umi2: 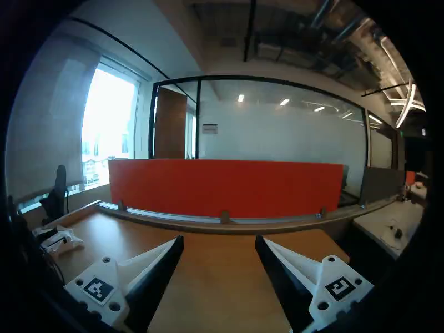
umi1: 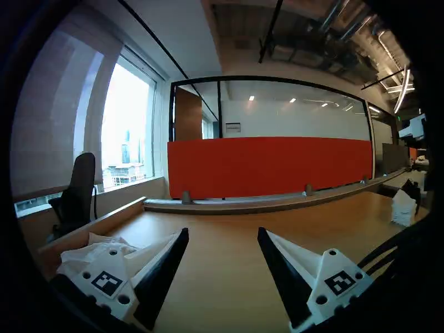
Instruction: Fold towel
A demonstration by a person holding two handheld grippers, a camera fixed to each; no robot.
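Left gripper (umi1: 222, 232) and right gripper (umi2: 219, 238): both wide open, empty, above desk (umi1: 311, 216); crumpled white cloth, probably the towel (umi1: 91, 250), beside left gripper's left finger.

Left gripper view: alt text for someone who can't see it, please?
An open two-finger gripper points across a wooden desk, with a crumpled white towel lying partly behind one finger. A red partition crosses the back.

Wooden desk (umi1: 233, 261), orange divider panel (umi1: 269, 165), bright window (umi1: 125, 130) left, black chair (umi1: 77, 191), glass partition behind.
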